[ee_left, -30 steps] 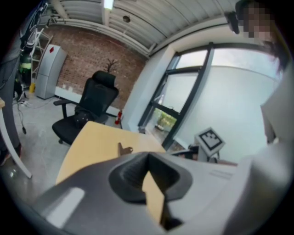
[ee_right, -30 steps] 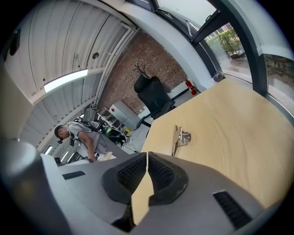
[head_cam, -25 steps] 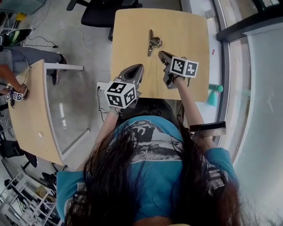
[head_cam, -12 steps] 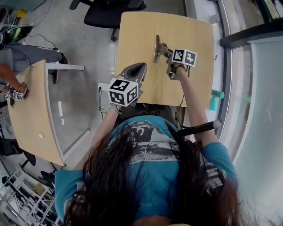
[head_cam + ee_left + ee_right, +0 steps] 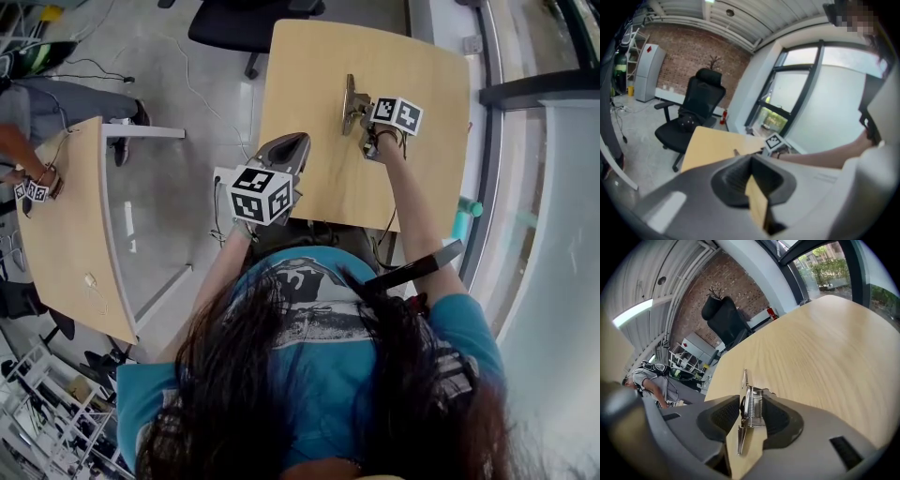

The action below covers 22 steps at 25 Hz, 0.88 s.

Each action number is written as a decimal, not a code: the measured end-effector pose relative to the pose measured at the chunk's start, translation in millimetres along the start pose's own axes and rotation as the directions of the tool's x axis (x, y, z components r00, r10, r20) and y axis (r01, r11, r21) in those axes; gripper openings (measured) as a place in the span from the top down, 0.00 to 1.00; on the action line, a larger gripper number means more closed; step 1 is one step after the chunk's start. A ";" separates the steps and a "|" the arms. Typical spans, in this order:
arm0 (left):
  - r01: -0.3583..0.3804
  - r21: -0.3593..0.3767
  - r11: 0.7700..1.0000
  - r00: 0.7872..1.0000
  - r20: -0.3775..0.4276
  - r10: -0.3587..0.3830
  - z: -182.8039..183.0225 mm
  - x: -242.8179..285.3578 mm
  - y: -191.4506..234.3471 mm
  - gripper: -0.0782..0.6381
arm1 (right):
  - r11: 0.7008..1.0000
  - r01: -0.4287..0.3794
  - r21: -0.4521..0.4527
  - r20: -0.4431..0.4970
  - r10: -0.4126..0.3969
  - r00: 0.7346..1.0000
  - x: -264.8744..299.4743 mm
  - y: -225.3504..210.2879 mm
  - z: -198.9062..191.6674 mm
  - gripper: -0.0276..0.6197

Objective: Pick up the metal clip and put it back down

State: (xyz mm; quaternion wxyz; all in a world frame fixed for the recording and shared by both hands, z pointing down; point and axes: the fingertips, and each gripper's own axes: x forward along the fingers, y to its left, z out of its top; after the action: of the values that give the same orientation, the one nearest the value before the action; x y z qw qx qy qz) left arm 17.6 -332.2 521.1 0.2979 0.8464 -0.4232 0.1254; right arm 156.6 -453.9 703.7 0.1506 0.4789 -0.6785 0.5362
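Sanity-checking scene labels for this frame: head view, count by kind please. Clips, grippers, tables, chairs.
metal clip: 1
grippers: 2 (left gripper, right gripper)
wooden tables: 2 (near table, side table)
black office chair: 1
Total: 6
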 end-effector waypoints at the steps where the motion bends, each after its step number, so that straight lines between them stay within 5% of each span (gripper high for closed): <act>1: -0.004 -0.002 1.000 1.000 0.001 0.004 0.0 0.0 2.2 0.89 | 1.000 -0.002 0.008 0.006 0.002 1.000 0.9 0.1 1.0 0.73; 6: -0.006 -0.002 1.000 1.000 -0.004 0.006 0.1 2.4 8.0 0.89 | 0.999 -0.030 0.026 0.002 0.030 1.000 4.0 4.3 2.6 0.78; 14: 0.007 0.025 1.000 0.999 -0.035 -0.006 -3.4 1.5 6.1 0.89 | 0.973 -0.082 0.215 0.034 0.076 0.996 -7.5 15.8 -3.9 0.81; 22: 0.019 0.066 0.998 0.999 -0.037 -0.017 1.9 5.5 8.7 0.89 | 0.950 -0.206 0.233 0.161 0.171 0.972 -58.6 55.3 1.6 0.82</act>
State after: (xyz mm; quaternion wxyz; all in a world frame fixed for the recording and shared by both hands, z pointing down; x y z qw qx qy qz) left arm 13.9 -340.9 525.6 0.2783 0.8573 -0.4055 0.1522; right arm 141.3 -428.5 628.7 -0.0100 0.4628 -0.6576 0.5943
